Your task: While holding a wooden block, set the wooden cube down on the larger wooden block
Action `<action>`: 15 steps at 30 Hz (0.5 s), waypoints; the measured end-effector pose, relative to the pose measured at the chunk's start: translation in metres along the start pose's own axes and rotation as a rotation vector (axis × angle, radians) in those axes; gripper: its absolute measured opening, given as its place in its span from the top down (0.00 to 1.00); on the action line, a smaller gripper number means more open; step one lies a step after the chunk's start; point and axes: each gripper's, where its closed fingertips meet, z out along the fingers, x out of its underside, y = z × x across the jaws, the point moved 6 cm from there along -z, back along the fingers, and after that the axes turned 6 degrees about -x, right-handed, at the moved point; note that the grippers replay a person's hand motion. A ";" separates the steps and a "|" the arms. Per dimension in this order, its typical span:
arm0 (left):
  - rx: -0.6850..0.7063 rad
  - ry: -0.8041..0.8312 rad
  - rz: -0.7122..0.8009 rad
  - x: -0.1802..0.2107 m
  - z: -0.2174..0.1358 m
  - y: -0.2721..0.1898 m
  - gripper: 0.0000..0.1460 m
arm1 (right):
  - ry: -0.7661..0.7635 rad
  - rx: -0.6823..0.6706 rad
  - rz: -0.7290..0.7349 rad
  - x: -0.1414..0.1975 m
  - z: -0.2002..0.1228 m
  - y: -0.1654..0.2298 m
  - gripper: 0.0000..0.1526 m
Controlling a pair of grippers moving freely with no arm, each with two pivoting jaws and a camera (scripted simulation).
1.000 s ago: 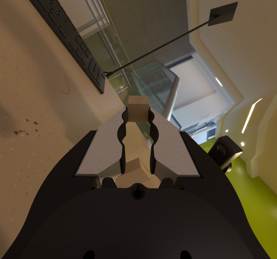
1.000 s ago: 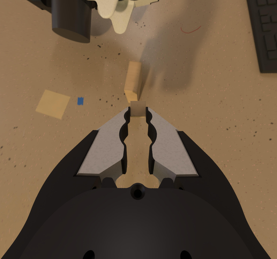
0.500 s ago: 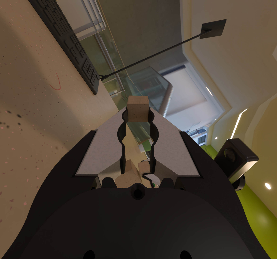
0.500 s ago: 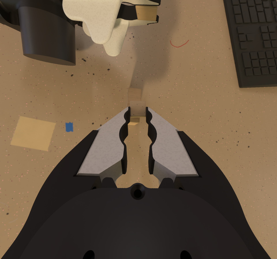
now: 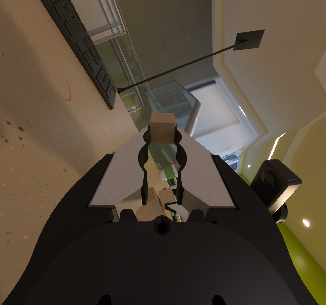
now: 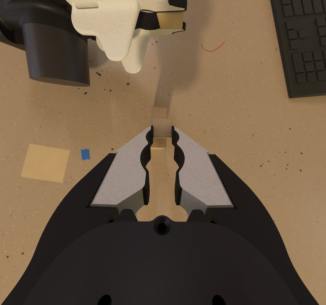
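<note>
In the right wrist view my right gripper (image 6: 162,131) is shut on the small wooden cube (image 6: 162,128). It holds the cube directly over the larger wooden block (image 6: 159,112), which lies on the tan table and sticks out beyond and behind the cube. I cannot tell whether the cube touches it. My left gripper (image 5: 162,131) is shut on another wooden block (image 5: 162,130) and holds it up in the air. It also shows in the right wrist view (image 6: 183,16) at the top left, with its block (image 6: 169,20). Between the left fingers I see the larger block (image 5: 150,206) and cube (image 5: 166,195).
A black keyboard (image 6: 303,31) lies at the right, also seen in the left wrist view (image 5: 74,37). A yellow square patch (image 6: 45,163), a blue tape scrap (image 6: 85,154) and a red curved mark (image 6: 212,47) lie flat on the table.
My right gripper has carried the cube forward from the larger block's near end to over its middle. The left gripper, still holding its block, now looks nearer in the right view.
</note>
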 end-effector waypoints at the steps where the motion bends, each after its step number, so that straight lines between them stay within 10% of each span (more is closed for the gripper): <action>1: -0.001 0.000 0.000 0.000 0.000 0.000 0.82 | -0.001 -0.003 0.013 0.000 0.000 0.000 0.87; 15: 0.021 -0.007 -0.047 -0.002 -0.002 0.000 0.82 | 0.011 0.004 -0.015 -0.007 -0.003 0.003 0.79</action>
